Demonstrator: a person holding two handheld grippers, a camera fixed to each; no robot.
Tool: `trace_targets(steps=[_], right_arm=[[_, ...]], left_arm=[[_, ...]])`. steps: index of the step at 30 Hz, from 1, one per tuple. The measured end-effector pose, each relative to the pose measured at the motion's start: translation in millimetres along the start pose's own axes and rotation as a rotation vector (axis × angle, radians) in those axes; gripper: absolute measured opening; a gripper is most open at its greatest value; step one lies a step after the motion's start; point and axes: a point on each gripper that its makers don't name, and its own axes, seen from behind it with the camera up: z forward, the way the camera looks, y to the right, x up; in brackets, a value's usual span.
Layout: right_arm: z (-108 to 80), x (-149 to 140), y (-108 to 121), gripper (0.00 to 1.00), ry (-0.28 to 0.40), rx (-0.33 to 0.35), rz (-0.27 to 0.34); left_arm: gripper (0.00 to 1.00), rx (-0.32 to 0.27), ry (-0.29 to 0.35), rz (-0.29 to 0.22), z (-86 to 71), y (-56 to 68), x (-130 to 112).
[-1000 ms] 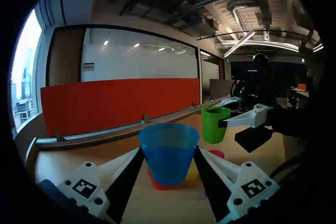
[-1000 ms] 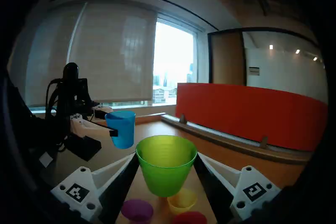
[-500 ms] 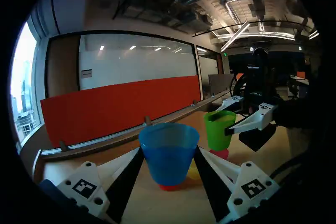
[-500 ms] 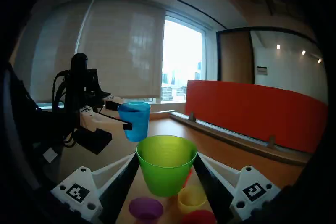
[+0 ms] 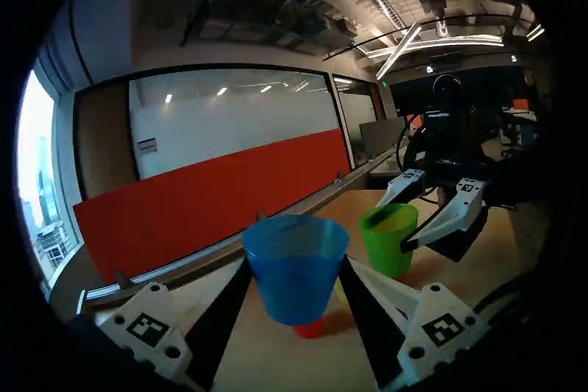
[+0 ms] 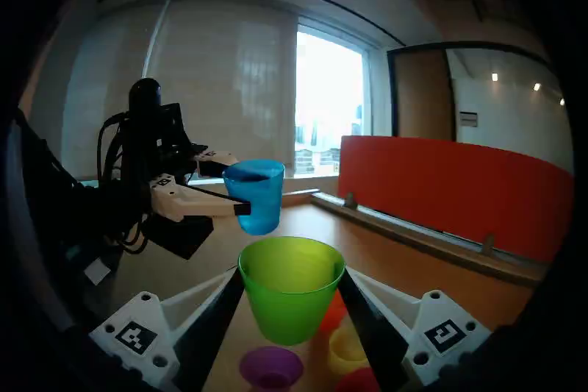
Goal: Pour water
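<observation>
The blue cup point(image 5: 295, 282), lower centre, is being clamped mid-wall by the left gripper point(image 5: 295, 265); the green cup point(image 6: 292, 300) is being pinched likewise by the right gripper point(image 6: 292, 274) (light, thin plastic, probably flexible; gentle mid-wall hold advised).

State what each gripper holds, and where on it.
Left gripper clamps the blue plastic cup across its side walls; right gripper clamps the green plastic cup likewise, below the rim.

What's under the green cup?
Below the green cup: a purple cup, a yellow cup, a red cup mostly covered by it, and a reddish rim cut off at the edge.
</observation>
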Motion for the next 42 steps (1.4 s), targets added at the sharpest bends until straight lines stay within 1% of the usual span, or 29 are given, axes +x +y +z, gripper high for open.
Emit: trace_targets(steps=[14, 20, 29, 35, 42], right_arm=[[12.4, -3.4, -14.4, 0.91, -0.010, 0.052, 0.002], [17.7, -4.9, -16.6, 0.91, -0.005, 0.061, 0.009], [23.8, -3.0, -22.2, 0.91, 0.002, 0.081, 0.014], [27.1, -1.3, -26.4, 0.91, 0.010, 0.095, 0.015], [29.5, 3.8, -30.9, 0.90, 0.022, 0.108, 0.016]], left_arm=[[0.82, -0.002, -0.013, 0.134, 9.8, -3.1, 11.6], [0.82, 0.009, -0.015, 0.192, 11.8, -9.2, 19.1], [0.82, 0.023, -0.015, 0.297, 8.9, -17.8, 34.4], [0.82, 0.023, -0.020, 0.353, 9.7, -16.6, 38.2], [0.82, 0.025, -0.010, 0.428, 9.5, -12.7, 47.5]])
